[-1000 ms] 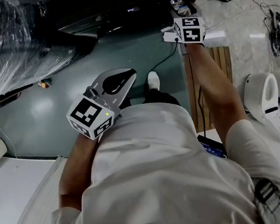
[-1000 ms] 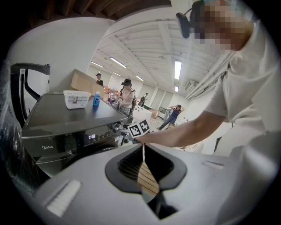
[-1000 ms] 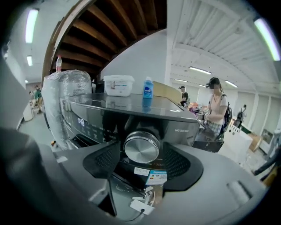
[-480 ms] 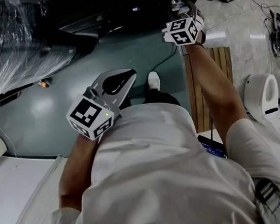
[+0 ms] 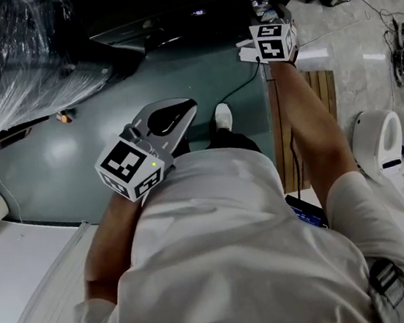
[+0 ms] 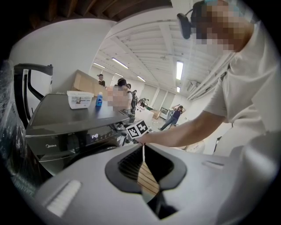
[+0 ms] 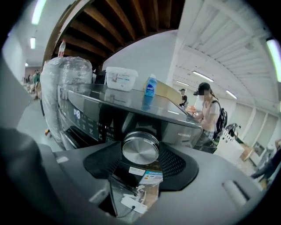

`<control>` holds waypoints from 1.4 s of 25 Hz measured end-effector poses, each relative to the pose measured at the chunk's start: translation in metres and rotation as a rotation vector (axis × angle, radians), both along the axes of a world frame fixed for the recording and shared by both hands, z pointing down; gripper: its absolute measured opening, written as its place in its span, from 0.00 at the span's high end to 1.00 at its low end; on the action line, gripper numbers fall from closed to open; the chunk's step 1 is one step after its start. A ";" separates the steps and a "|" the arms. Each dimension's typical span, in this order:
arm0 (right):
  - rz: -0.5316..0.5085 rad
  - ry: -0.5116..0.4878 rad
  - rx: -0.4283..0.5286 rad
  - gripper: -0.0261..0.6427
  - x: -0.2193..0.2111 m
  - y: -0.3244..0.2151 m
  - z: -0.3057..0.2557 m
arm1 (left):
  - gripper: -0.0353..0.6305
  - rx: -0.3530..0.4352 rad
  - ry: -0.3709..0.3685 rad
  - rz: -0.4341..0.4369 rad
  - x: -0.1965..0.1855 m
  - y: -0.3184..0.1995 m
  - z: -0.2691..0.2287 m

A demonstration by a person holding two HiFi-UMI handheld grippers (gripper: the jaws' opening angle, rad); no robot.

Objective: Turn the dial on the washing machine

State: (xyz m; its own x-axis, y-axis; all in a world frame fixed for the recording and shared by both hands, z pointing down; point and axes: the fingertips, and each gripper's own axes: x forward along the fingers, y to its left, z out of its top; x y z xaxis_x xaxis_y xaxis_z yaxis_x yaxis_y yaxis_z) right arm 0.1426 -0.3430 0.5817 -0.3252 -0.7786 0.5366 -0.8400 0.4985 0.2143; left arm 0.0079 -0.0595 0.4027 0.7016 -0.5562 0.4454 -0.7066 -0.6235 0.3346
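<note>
The right gripper (image 5: 265,11) is stretched out at arm's length to the dark washing machine (image 5: 169,21) at the top of the head view, its marker cube (image 5: 273,40) just below the front panel. In the right gripper view the dial (image 7: 140,148) – a round, brushed-metal knob on the machine's front – sits squarely between the two jaws, whose dark pads press against its left and right sides, so this gripper is clamped on the dial. To the dial's left the control panel carries lit white digits (image 7: 76,115); just beneath it hang a few paper labels (image 7: 147,176). On the machine's flat top stand a white lidded tub (image 7: 120,78) and a small blue bottle (image 7: 150,85), side by side. Beside the machine stands a tall bundle wrapped in clear plastic (image 7: 66,74). The left gripper (image 5: 184,110) is held close in front of the person's white shirt (image 5: 237,263), well apart from the machine and above the green floor (image 5: 54,162); its own view shows the jaws brought together at their tips with nothing between them – only wooden slats (image 6: 147,178) far below show through the gap behind the tips.
</note>
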 end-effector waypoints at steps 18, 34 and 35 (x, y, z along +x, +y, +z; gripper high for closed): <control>0.020 -0.119 -0.034 0.55 0.008 0.001 -0.005 | 0.86 -0.001 0.003 0.012 0.004 0.001 0.001; -0.108 0.119 0.054 0.55 -0.008 0.009 0.002 | 0.86 -0.003 0.007 0.014 0.006 0.001 0.002; -0.108 0.130 0.055 0.55 -0.008 0.008 0.003 | 0.86 -0.003 0.006 0.014 0.006 0.001 0.002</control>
